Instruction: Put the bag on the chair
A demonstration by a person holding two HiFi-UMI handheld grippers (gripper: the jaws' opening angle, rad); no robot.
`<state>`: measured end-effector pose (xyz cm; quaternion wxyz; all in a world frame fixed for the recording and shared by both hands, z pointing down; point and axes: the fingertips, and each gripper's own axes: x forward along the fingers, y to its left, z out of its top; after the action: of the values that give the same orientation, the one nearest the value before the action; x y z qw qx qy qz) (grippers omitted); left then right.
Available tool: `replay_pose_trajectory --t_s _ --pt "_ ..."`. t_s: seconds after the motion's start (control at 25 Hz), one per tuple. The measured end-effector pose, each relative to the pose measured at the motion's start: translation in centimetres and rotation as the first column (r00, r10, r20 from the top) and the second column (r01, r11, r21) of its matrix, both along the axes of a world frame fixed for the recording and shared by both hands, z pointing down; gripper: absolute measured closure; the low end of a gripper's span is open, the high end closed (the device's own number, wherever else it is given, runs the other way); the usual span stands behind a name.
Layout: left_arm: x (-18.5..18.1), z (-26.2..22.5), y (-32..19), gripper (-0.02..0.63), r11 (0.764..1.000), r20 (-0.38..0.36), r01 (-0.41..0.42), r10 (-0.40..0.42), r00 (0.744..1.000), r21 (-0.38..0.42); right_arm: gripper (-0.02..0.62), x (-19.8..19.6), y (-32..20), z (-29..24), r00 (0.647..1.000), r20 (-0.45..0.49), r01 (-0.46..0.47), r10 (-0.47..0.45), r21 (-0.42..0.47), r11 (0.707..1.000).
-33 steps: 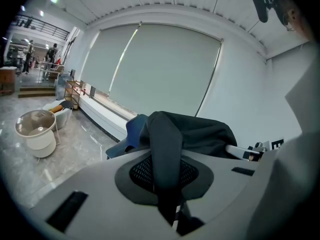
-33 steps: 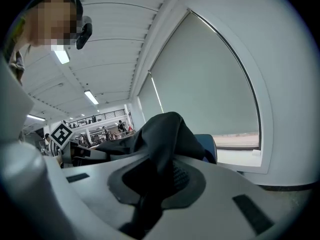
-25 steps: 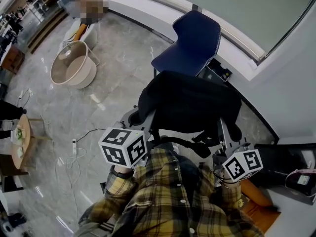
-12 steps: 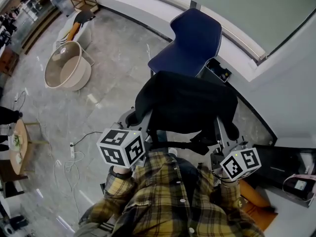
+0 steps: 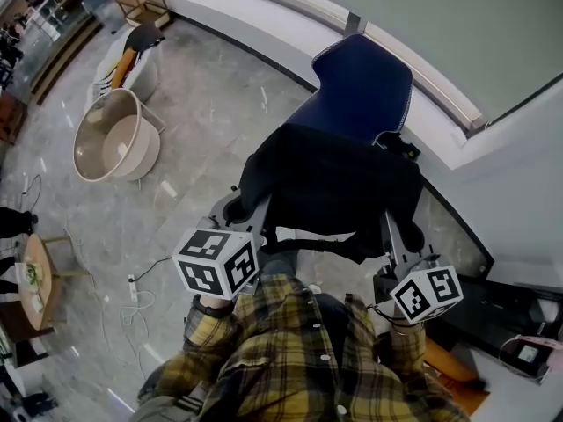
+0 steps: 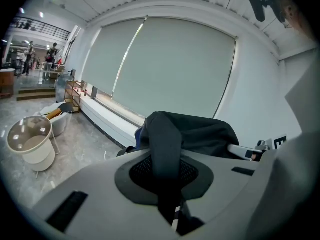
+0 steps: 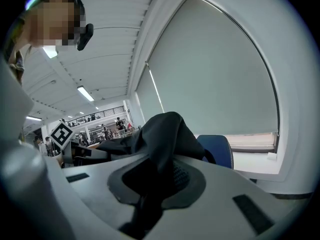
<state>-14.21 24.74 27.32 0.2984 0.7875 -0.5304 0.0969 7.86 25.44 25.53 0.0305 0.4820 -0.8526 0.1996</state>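
Observation:
A black bag (image 5: 334, 183) hangs in the air between my two grippers, just in front of a blue chair (image 5: 362, 90) and covering the near part of its seat. My left gripper (image 5: 252, 211) is shut on a dark strap (image 6: 165, 149) at the bag's left side. My right gripper (image 5: 391, 229) is shut on bunched black fabric (image 7: 162, 134) at the bag's right side. In the right gripper view the blue chair (image 7: 218, 150) shows just beyond the bag. The seat under the bag is hidden.
A long white window ledge (image 5: 264, 7) runs behind the chair. A round beige tub seat (image 5: 110, 143) stands on the marble floor at left. A power strip with cables (image 5: 132, 280) lies on the floor. Dark equipment (image 5: 501, 301) sits at right.
The bag and both grippers have moved forward toward the blue chair; the bag now overlaps the seat's near edge. Both grips are unchanged.

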Motion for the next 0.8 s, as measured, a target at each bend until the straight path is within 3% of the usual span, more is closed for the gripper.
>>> replay_pose_trajectory --t_s 0.32,0.8 --pt "-3.0 0.3 -5.5 0.548 0.999 -0.01 -0.035 0.035 0.999 -0.004 0.543 -3.0 -5.0 -0.1 0.999 -0.012 -0.037 0.037 -0.002 0.999" --pt "-4.9 1.2 -9.0 0.548 0.997 -0.046 -0.077 0.076 0.996 -0.016 0.543 -5.0 -7.8 0.2 0.995 -0.036 -0.094 0.093 -0.036 0.995"
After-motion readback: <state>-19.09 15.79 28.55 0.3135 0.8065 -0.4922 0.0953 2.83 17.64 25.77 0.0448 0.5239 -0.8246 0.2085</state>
